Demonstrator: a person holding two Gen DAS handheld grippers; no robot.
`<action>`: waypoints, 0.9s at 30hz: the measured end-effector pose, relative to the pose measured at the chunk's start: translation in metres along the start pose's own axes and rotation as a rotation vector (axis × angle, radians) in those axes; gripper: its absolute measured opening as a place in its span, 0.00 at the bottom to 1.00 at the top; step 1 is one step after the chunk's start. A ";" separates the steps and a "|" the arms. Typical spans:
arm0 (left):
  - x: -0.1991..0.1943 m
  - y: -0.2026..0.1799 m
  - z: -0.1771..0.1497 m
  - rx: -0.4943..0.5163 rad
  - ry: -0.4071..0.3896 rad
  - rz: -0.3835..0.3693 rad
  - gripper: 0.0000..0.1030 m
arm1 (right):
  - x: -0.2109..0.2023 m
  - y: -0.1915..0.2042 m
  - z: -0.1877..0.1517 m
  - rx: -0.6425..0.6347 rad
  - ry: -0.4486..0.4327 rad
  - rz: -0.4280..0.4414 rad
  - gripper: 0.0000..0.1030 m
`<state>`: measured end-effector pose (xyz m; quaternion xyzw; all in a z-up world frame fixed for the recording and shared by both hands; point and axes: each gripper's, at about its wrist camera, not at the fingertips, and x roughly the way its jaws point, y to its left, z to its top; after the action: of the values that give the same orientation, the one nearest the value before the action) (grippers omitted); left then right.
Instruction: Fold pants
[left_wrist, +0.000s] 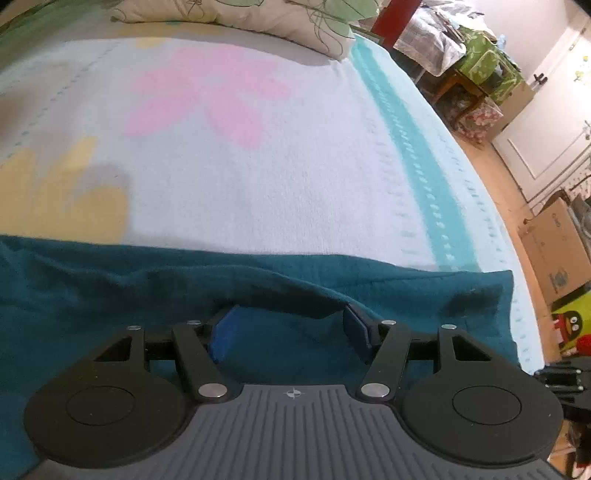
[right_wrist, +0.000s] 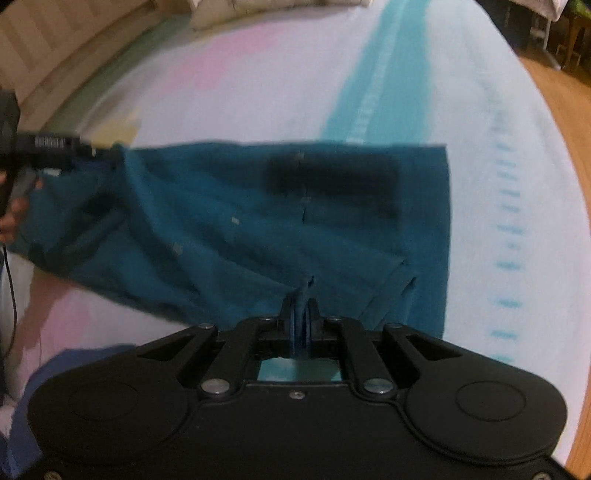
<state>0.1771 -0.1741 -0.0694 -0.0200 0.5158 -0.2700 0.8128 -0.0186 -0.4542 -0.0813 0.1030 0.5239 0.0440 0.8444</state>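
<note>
Teal pants lie across the near part of the bed. My left gripper stands open over them. Its blue pads are wide apart and a raised fold of the cloth runs across their tips without being pinched. In the right wrist view the pants spread out flat and blurred, with a dark patch near their far edge. My right gripper is shut on a pinch of the pants' near edge. At the far left of that view a hand holds the other tool at the pants' left end.
The bed is covered by a white blanket with pink and yellow flowers and a turquoise stripe. A pillow lies at the head. Right of the bed are wooden floor, a cardboard box and furniture. Blue cloth shows at lower left.
</note>
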 end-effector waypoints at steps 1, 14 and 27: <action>0.005 -0.001 -0.001 0.005 0.007 0.006 0.57 | 0.001 0.001 -0.001 -0.001 0.010 0.003 0.12; -0.038 -0.038 -0.008 0.047 -0.160 0.007 0.54 | 0.014 0.000 0.002 0.043 0.012 -0.015 0.14; 0.065 -0.102 -0.050 0.307 0.232 -0.108 0.53 | -0.021 -0.018 0.011 0.181 -0.111 -0.003 0.28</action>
<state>0.1131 -0.2784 -0.1144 0.1077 0.5571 -0.3893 0.7256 -0.0185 -0.4771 -0.0618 0.1805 0.4783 -0.0105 0.8594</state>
